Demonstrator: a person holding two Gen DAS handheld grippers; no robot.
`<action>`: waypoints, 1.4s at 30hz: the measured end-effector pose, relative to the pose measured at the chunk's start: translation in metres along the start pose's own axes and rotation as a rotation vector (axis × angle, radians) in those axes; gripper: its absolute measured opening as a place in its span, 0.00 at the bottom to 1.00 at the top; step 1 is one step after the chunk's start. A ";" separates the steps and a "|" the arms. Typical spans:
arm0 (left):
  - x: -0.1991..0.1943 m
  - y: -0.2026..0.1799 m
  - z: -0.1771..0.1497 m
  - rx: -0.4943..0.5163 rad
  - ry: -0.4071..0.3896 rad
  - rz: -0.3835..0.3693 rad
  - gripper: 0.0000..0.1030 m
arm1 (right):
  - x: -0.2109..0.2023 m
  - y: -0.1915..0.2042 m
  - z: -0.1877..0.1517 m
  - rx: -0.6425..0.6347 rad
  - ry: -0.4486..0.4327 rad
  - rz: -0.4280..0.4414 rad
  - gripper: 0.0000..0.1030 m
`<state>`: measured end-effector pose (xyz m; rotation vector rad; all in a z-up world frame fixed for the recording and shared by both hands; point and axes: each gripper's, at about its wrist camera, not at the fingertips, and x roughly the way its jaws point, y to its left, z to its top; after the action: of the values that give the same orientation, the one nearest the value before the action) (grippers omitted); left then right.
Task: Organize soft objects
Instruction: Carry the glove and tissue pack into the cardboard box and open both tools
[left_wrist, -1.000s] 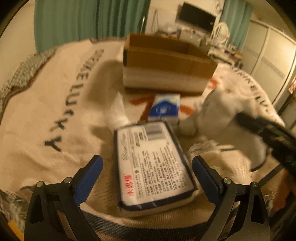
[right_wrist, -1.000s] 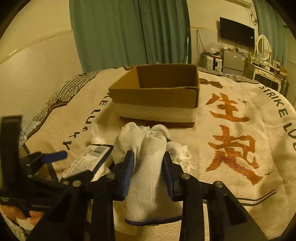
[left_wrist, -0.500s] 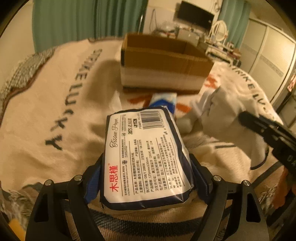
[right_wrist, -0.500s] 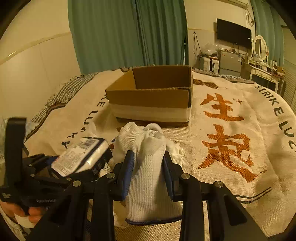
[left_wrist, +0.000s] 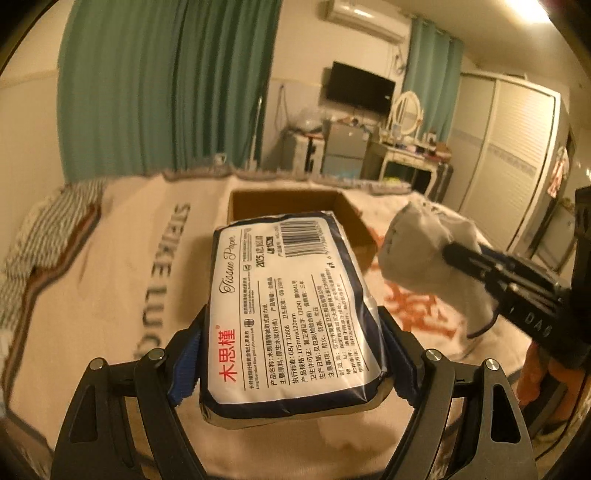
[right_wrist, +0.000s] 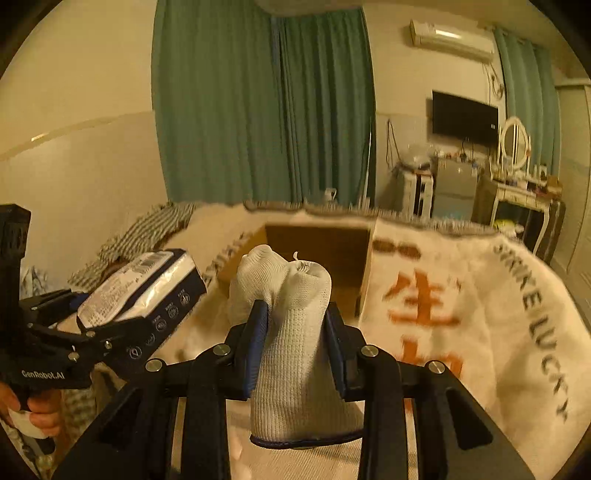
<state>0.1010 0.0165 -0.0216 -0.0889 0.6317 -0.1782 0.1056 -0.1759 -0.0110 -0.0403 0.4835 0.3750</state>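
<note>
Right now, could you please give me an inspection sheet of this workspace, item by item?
Surface: cream printed blanket with orange characters and dark lettering.
Job's things: tissue pack and white knit glove held in the air; open cardboard box on the blanket beyond both.
Clutter: striped cloth at the blanket's far-left edge.
Grippers: left gripper shut on tissue pack; right gripper shut on white knit glove.
Cables: wires on the wall beside the wall TV.
Surroundings: green curtains, air conditioner, dressing table.
</note>
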 end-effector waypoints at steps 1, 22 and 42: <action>0.002 0.001 0.006 0.004 -0.007 0.004 0.80 | 0.002 -0.003 0.012 -0.003 -0.022 -0.001 0.29; 0.181 0.033 0.095 0.072 0.038 0.052 0.80 | 0.197 -0.054 0.082 0.039 0.033 0.009 0.27; 0.106 0.013 0.125 0.104 -0.048 0.114 0.87 | 0.137 -0.082 0.110 0.119 0.006 -0.074 0.63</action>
<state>0.2606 0.0121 0.0158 0.0434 0.5766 -0.0982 0.2963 -0.1919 0.0194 0.0556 0.5076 0.2730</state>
